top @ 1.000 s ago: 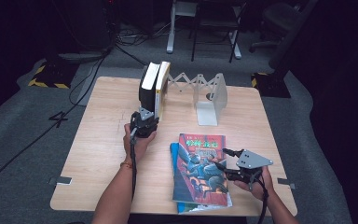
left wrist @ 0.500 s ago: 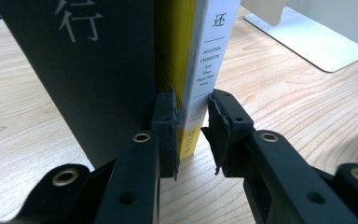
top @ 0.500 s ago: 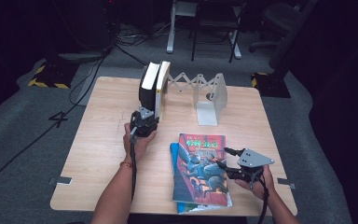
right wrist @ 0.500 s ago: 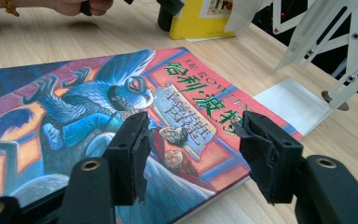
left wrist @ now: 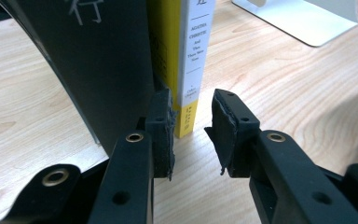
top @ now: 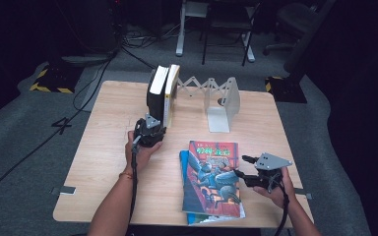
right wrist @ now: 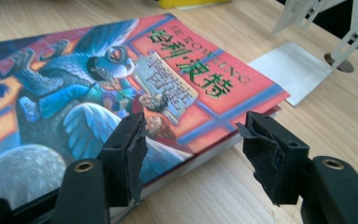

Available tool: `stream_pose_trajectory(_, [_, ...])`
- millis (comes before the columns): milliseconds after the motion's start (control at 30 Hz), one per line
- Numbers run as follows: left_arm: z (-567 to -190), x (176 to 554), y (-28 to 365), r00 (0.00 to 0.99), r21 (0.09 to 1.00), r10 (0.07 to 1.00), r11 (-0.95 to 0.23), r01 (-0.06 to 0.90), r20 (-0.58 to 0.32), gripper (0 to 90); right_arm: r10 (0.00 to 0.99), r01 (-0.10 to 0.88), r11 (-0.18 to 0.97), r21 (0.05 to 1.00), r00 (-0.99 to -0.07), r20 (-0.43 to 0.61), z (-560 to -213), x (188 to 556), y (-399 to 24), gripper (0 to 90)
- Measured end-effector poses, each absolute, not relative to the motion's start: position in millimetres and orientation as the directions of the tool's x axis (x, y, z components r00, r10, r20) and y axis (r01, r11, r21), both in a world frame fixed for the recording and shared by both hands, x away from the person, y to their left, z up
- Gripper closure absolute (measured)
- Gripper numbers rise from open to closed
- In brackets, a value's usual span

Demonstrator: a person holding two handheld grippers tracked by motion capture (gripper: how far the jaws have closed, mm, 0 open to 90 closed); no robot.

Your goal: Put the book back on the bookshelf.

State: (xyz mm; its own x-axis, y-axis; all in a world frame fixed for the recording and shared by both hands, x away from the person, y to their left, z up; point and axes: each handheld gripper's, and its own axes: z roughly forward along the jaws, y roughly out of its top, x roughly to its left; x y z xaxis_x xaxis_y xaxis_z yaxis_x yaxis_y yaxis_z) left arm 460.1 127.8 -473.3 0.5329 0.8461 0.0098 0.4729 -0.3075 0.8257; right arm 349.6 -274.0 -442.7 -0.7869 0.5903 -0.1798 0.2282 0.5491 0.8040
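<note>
A: Item one, surface. Pale wooden worktop (top: 108, 162) on grey carpet; the room behind is dark, with cables on the floor, chair legs and a yellow-and-black striped block at the far left.

B: Item two, standing stock. Black book (top: 155, 93) and yellow-and-white paperback (top: 170, 93) upright side by side at the far left of the worktop, with a white folding bookend (top: 221, 101) to their right.

A: Item three, flat stock. Red-covered illustrated book (top: 212, 178) lying face up near the front edge, on top of a blue book (top: 183, 162) of which just a strip shows.

B: Left gripper (top: 150, 135): at the foot of the standing pair. In the left gripper view its fingers (left wrist: 161, 135) stand apart, having just been opening; the paperback's spine foot sits beyond the gap, and the left finger is close against the black cover. Actual contact cannot be told.

A: Right gripper (top: 248, 169): at the red book's right edge. In the right gripper view one finger (right wrist: 128, 154) lies over the cover, the other (right wrist: 270, 154) hangs off the edge above bare wood; fingers moderately wide, having just been opening, not pinching.

B: Hidden or cut off: the tops of the standing books in the left gripper view; the blue book's cover throughout.

A: View differences: the spine lettering is readable from the left gripper; the high view alone gives the layout.
</note>
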Motion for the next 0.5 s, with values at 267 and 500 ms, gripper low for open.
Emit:
stream_pose_trajectory(267, [-464, 441, 134, 0.597, 0.822, 0.802, -0.364, 0.438, 0.037, 65.4, 0.586, 0.261, 0.568, 0.78, -0.794, -0.161, -445, 348, -278, 35.5])
stream_pose_trajectory(500, [-460, 419, 133, 0.672, 0.809, 0.737, -0.434, 0.396, 0.067, 61.0, 0.597, 0.283, 0.56, 0.779, -0.79, -0.141, -445, 341, -285, 31.7])
